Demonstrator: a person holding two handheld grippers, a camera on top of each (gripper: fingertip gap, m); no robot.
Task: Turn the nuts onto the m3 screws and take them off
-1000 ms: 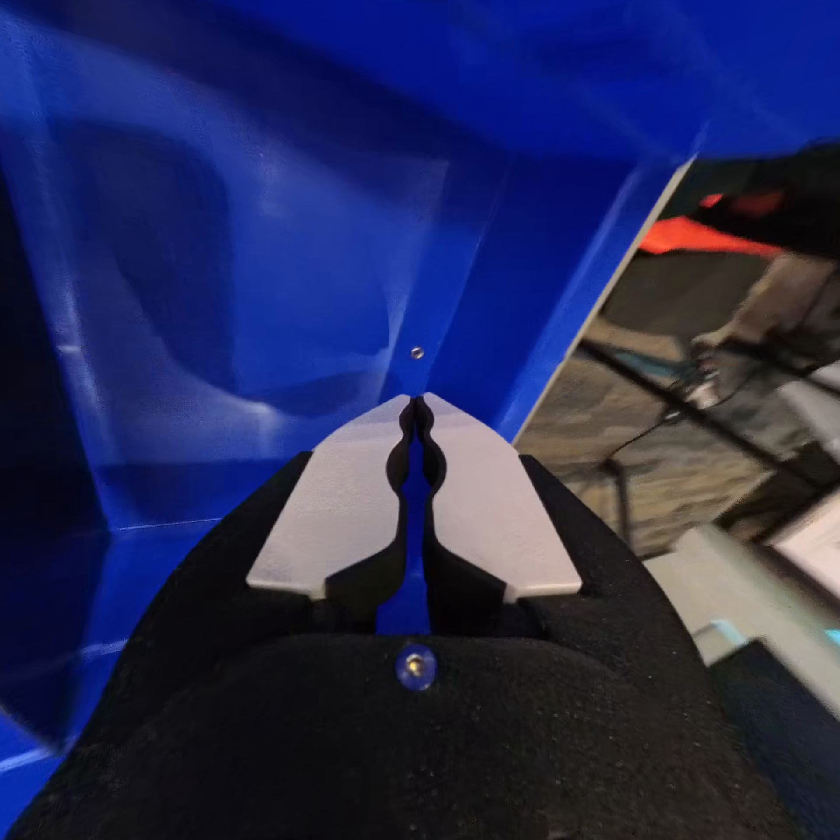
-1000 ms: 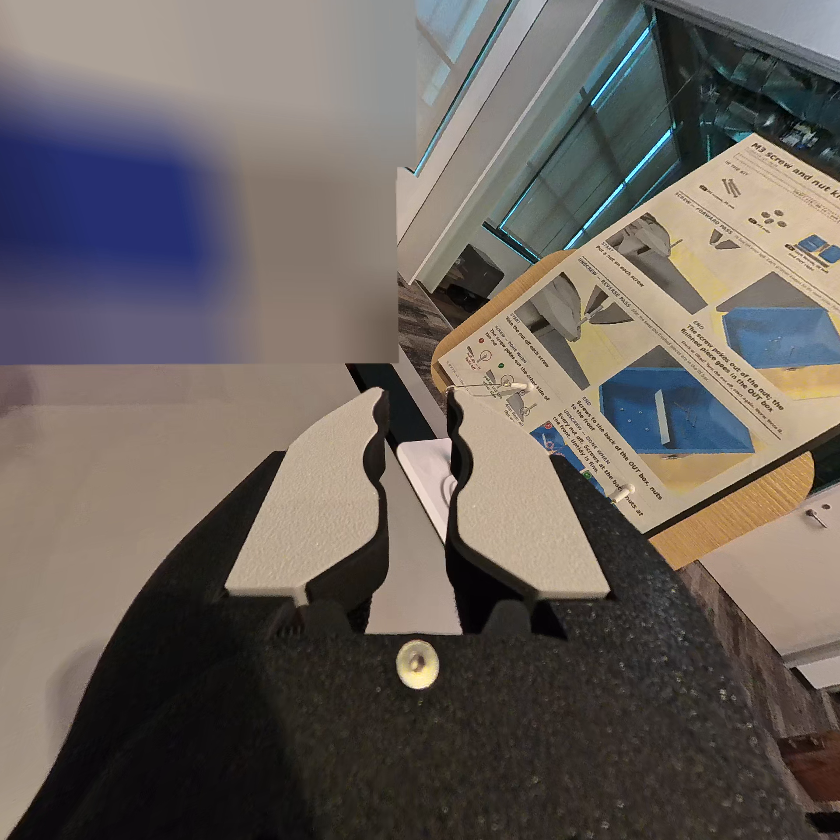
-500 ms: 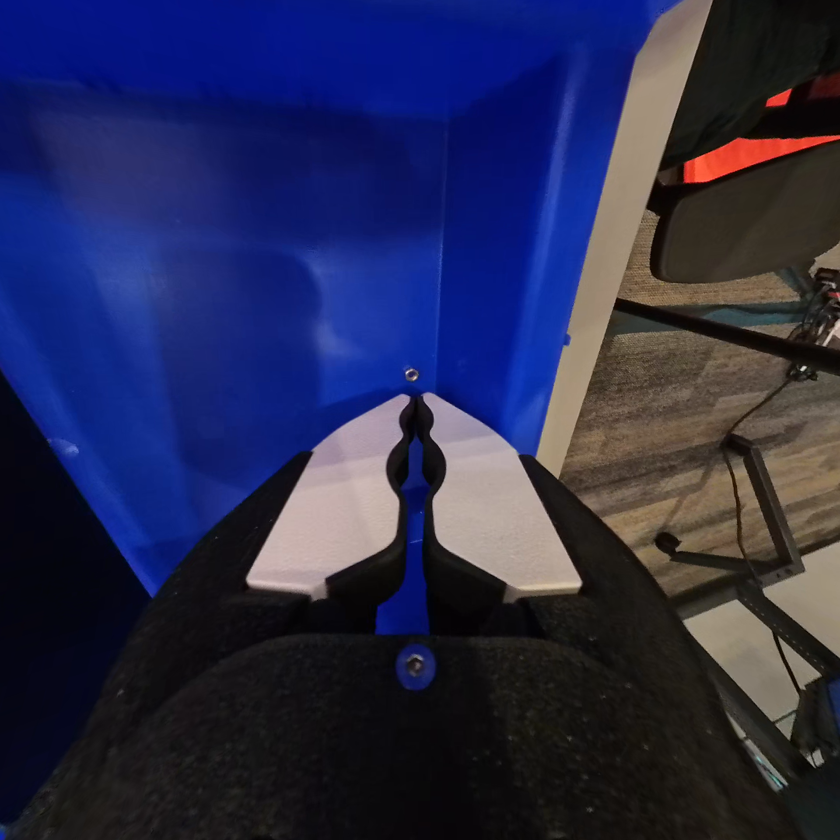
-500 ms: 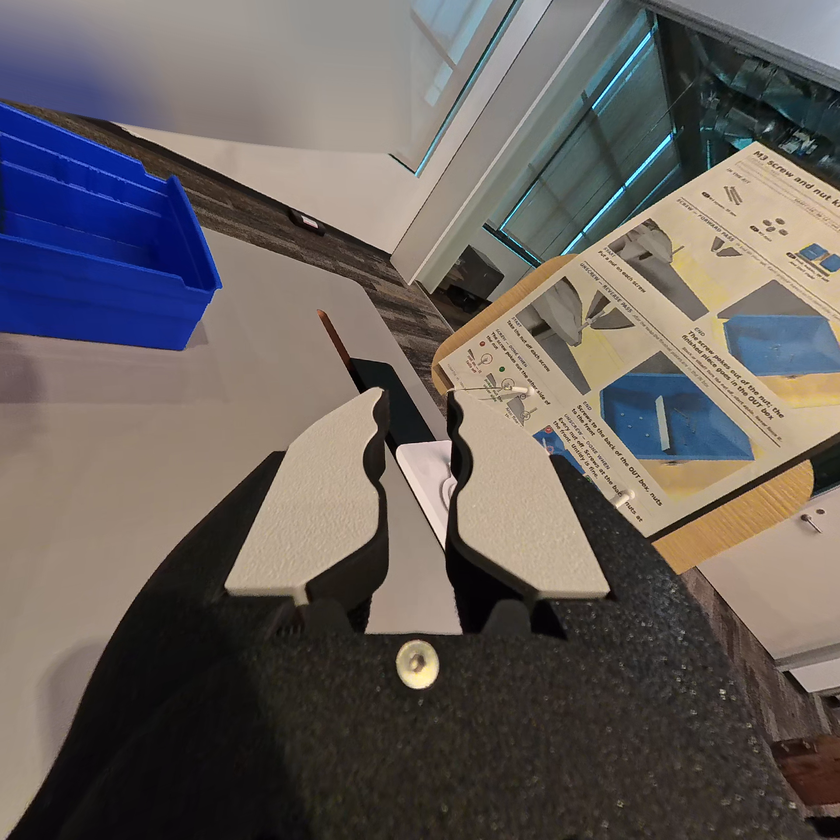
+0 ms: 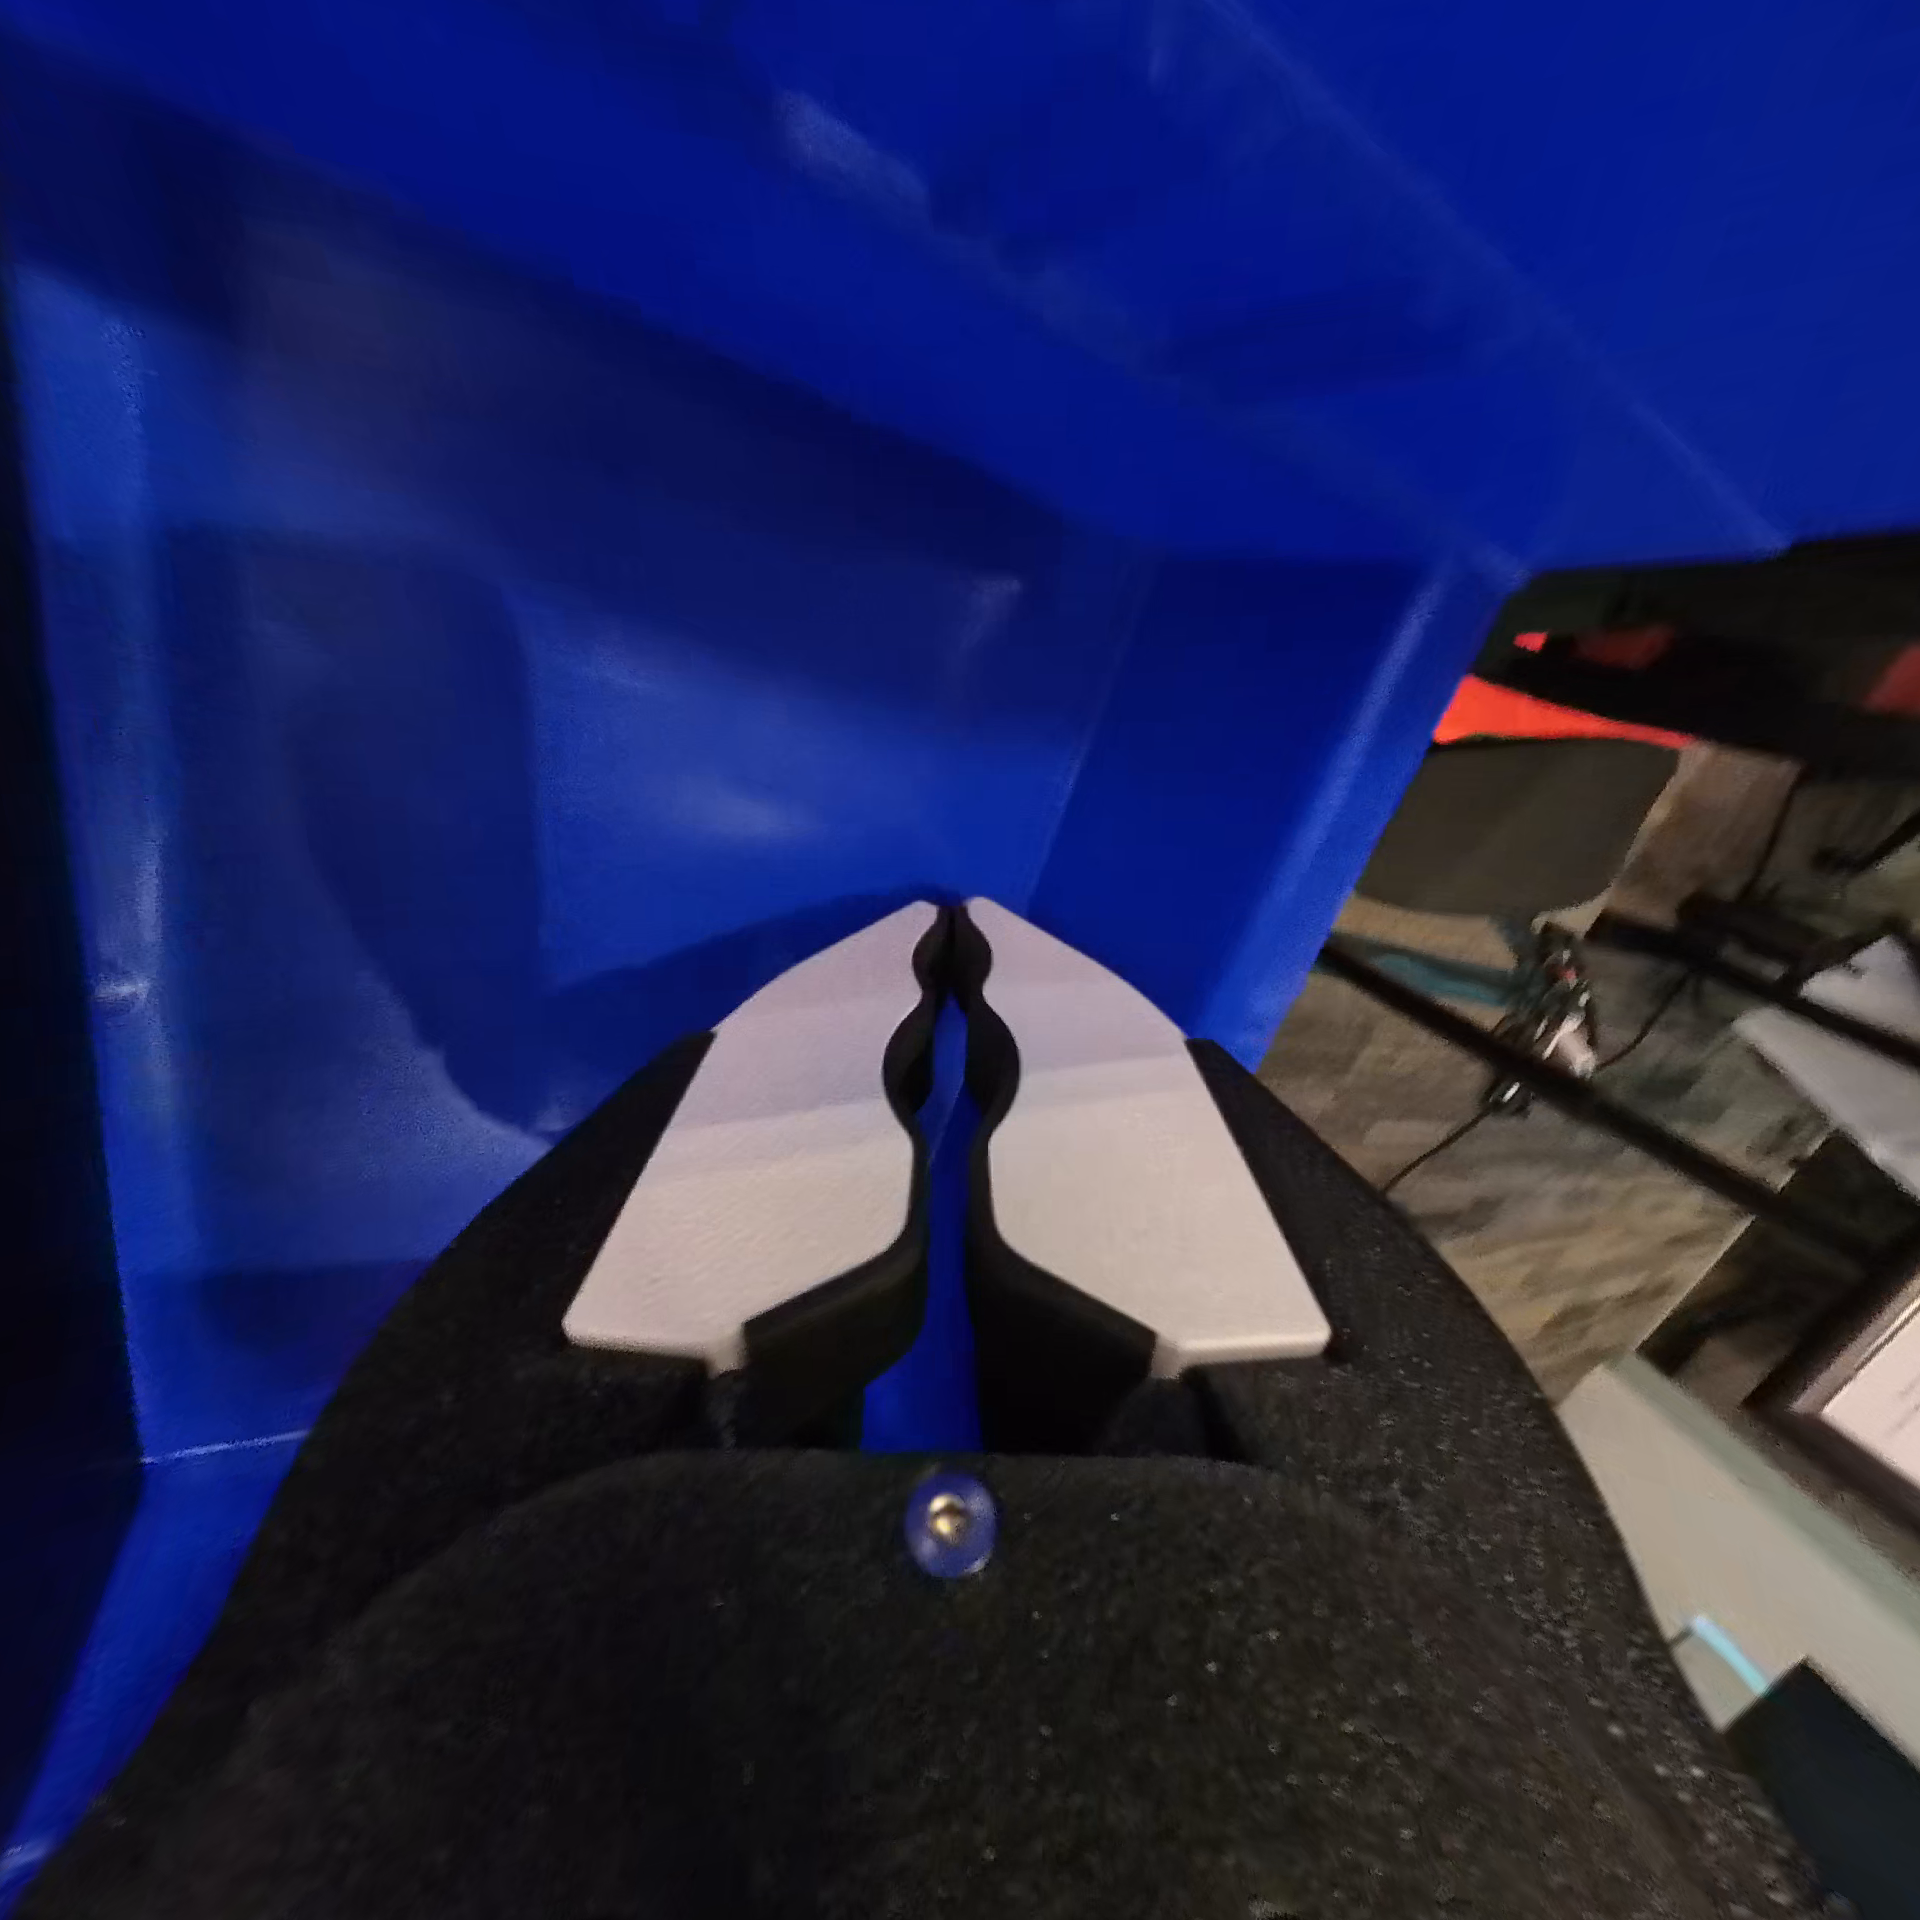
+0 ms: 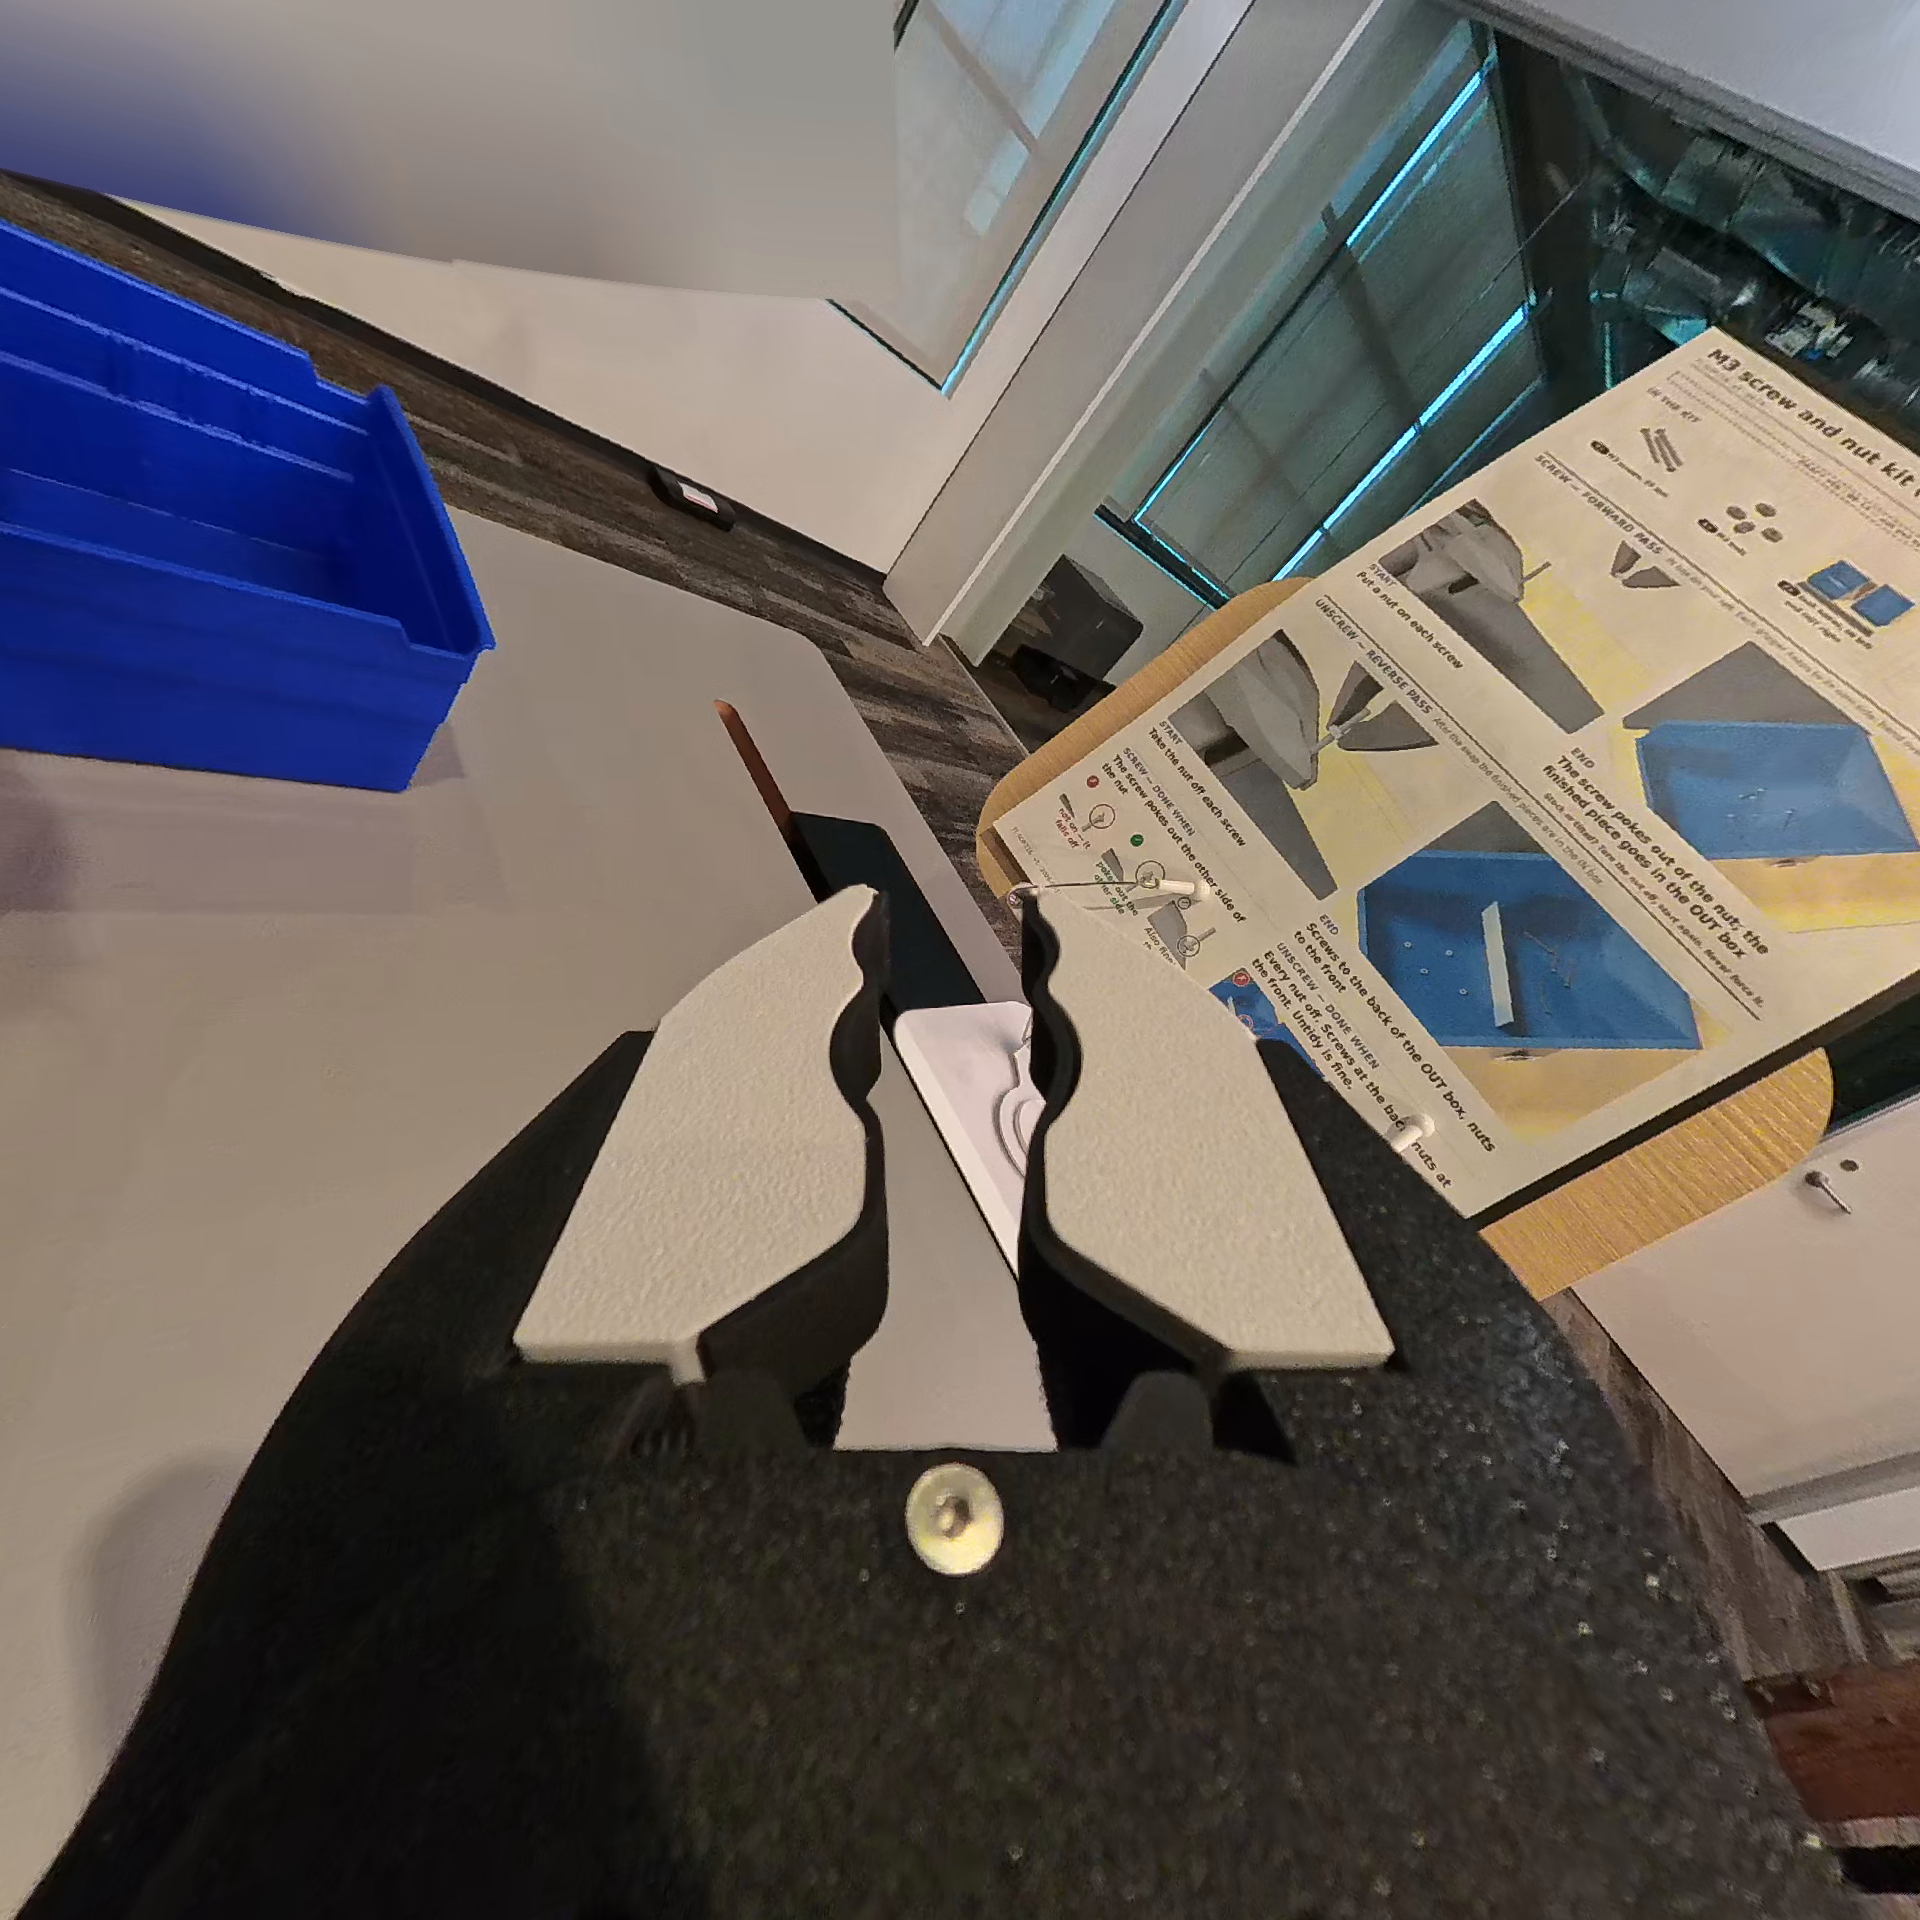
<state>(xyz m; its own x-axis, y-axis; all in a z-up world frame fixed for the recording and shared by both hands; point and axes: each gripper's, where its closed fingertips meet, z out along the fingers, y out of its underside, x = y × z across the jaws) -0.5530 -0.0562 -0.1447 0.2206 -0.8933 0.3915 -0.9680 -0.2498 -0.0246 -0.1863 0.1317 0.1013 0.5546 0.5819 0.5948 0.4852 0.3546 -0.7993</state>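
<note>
Left tool (image 5: 952, 909): tips pressed together inside the blue bin (image 5: 623, 520); whether a nut sits between them, cannot tell.
Right tool (image 6: 951, 914): narrowly parted, nothing held, over worktop (image 6: 312, 987).
Second bin (image 6: 208, 582): frame's upper left.

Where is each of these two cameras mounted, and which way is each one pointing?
Left wrist view: sits on the left gripper, looking forward along its shut fingers into a blue bin; floor and furniture blur past at right.
Right wrist view: sits on the right gripper, looking along its open fingers across a grey table toward an instruction sheet on a board; another blue bin stands at left.
Shared: each shows only its own gripper; whether both bins are one cannot be told.
</note>
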